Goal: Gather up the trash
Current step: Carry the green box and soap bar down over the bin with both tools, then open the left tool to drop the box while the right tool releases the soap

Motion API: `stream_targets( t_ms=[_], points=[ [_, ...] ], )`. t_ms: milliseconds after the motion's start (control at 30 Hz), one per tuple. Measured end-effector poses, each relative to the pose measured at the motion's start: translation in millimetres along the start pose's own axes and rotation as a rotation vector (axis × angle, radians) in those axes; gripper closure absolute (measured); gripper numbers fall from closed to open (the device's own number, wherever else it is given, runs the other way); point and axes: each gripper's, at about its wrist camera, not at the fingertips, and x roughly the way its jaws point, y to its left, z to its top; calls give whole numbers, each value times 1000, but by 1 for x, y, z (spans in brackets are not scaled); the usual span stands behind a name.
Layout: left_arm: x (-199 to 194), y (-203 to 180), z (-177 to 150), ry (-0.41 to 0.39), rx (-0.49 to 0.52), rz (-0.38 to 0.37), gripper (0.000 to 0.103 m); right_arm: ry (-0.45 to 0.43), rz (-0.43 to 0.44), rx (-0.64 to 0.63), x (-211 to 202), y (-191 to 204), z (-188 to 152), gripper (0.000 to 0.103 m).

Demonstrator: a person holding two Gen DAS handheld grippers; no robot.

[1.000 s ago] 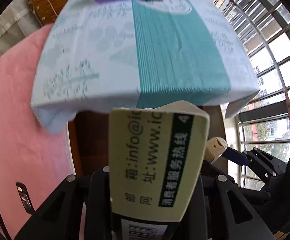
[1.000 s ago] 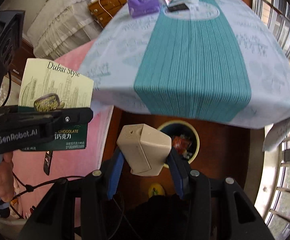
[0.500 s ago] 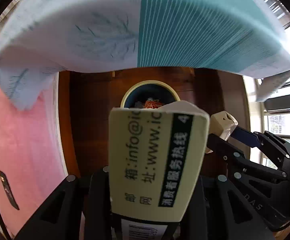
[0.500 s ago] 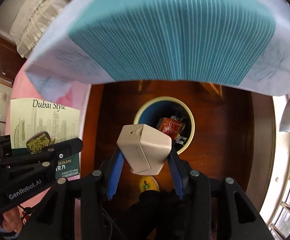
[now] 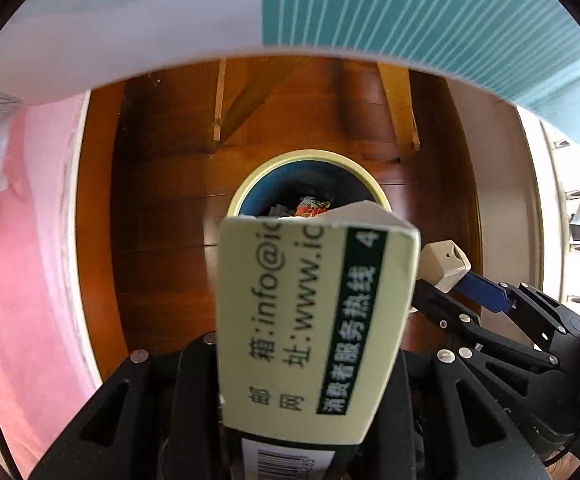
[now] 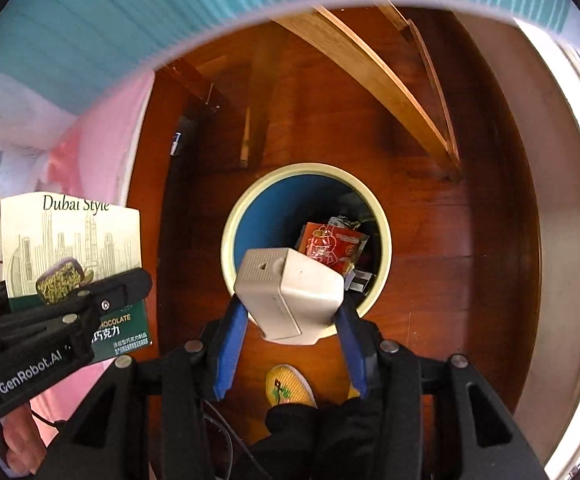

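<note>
A cream and dark-green chocolate box (image 5: 309,312) stands upright in my left gripper (image 5: 301,360), which is shut on it. Its upper edge covers the near rim of the round bin (image 5: 309,156) on the floor below. In the right wrist view my right gripper (image 6: 290,316) is shut on a small beige carton (image 6: 290,284) with its blue pads (image 6: 230,336) pressing both sides. The carton hangs over the near side of the bin (image 6: 228,240), which has a cream rim and a blue inside. A red wrapper (image 6: 329,246) and other scraps lie in it. The left gripper (image 6: 90,300) with the chocolate box (image 6: 70,240) is to the left.
The teal and white tablecloth (image 5: 369,8) hangs overhead along the top. Wooden table legs (image 5: 397,104) stand just beyond the bin on the dark wood floor. A pink rug (image 5: 22,240) lies to the left. A person's yellow slipper (image 6: 290,388) is beneath the right gripper.
Both grippers have sunk from above the tabletop to below its edge. The bin now looks larger and nearer. Both grips are unchanged.
</note>
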Motion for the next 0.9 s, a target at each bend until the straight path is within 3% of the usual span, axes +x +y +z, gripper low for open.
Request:
stream_targets(
  t_ms=[233, 300, 367, 533, 900],
  points=[
    [23, -6, 6, -29, 13, 27, 71, -1, 2, 2, 22, -10, 6, 58],
    [25, -4, 8, -31, 6, 24, 63, -2, 4, 6, 24, -11, 6, 58],
    [23, -2, 10, -37, -4, 14, 41, -4, 3, 11, 25, -12, 6, 58],
    [23, 8, 15, -49, -18, 11, 30, -3, 5, 21, 29, -11, 8, 58],
    [23, 23, 15, -73, -30, 45, 29, -16, 8, 25, 38, -8, 16, 58]
  ],
)
